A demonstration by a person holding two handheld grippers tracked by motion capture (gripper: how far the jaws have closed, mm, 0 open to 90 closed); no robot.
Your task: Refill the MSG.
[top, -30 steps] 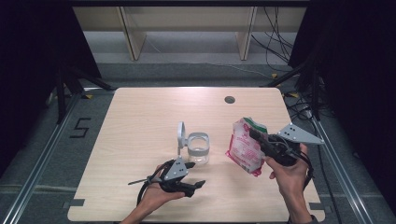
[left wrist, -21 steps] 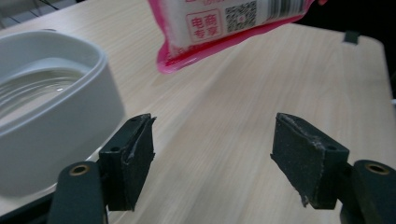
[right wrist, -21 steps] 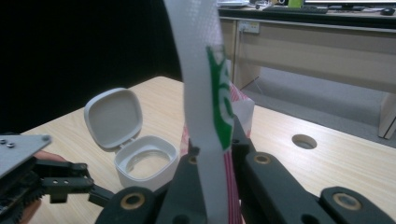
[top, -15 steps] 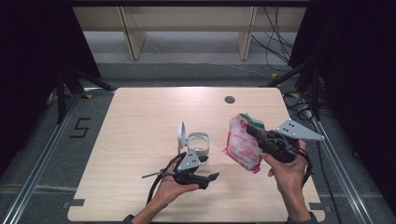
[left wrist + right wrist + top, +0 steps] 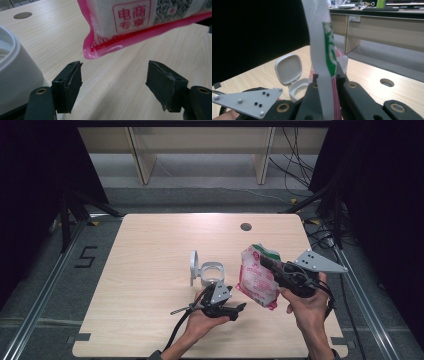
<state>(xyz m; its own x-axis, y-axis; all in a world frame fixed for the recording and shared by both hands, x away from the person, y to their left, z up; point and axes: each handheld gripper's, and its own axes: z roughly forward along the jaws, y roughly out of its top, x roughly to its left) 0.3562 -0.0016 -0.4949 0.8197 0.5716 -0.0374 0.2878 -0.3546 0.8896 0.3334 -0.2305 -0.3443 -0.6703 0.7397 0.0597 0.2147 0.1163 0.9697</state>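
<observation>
Pink-edged pouch (image 5: 259, 276) hung clamped at its top between the jaws of the right gripper (image 5: 270, 265), lifted above the table (image 5: 150, 245) beside the open white container (image 5: 210, 272), while the left gripper (image 5: 239, 308) lay spread apart below it.

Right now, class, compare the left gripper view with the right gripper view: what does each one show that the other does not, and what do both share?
Left gripper view alone: the bag's pink bottom corner hanging above the table, with red printed characters, and the left gripper open beneath it.

Right gripper view alone: the right gripper shut on the bag's white and green top edge, the container's raised lid, and desks behind.

Both share: the bag, the white container, the wooden table and its round hole.
</observation>
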